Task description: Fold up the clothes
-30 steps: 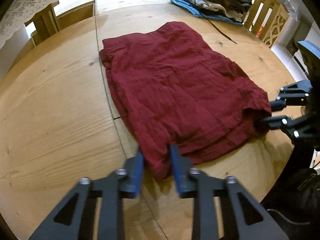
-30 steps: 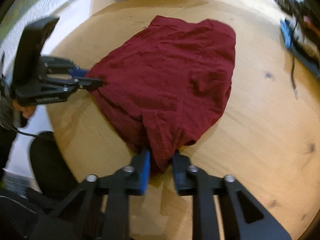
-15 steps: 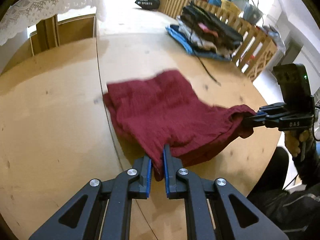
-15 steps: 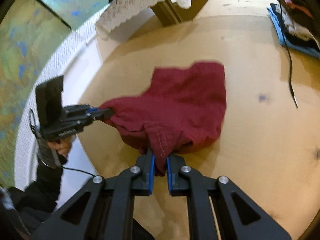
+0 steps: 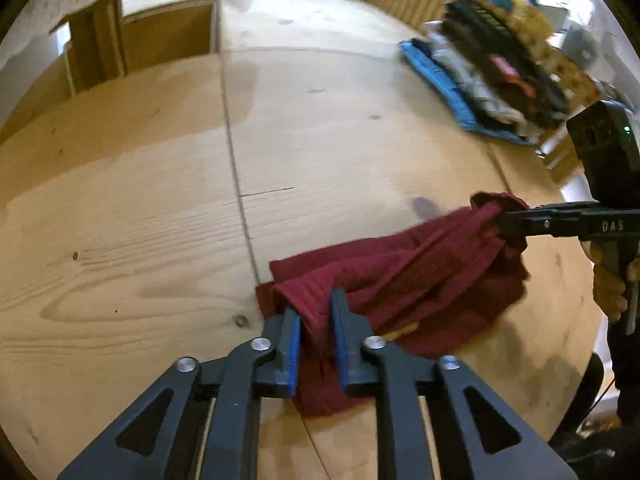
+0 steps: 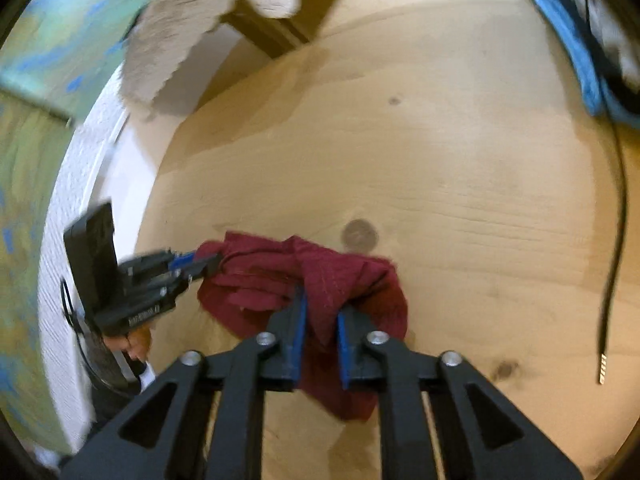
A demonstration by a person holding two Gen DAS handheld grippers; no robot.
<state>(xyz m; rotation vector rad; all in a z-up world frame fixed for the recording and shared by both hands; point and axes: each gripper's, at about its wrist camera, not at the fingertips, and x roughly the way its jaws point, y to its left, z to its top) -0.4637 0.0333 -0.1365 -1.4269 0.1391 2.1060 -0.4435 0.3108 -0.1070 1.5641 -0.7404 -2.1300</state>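
Note:
A dark red garment [image 5: 408,276] hangs bunched between my two grippers above the round wooden table [image 5: 140,220]. My left gripper [image 5: 316,320] is shut on one corner of it, close to the camera. My right gripper [image 5: 500,220] shows at the right of the left wrist view, shut on the other corner. In the right wrist view the right gripper [image 6: 320,312] is shut on the red garment [image 6: 352,280], and the left gripper [image 6: 208,264] holds the far corner at the left. The cloth sags between them, lifted off the wood.
A stack of folded clothes [image 5: 492,76] on a blue item lies at the table's far right, by a wooden fence. A black cable [image 6: 612,240] runs across the table at the right. A chair with a lace cloth [image 5: 100,48] stands far left.
Both grippers closed on the garment's near corners, then lifted it and drew it up off the table. The flat spread cloth is now bunched and hanging between them.

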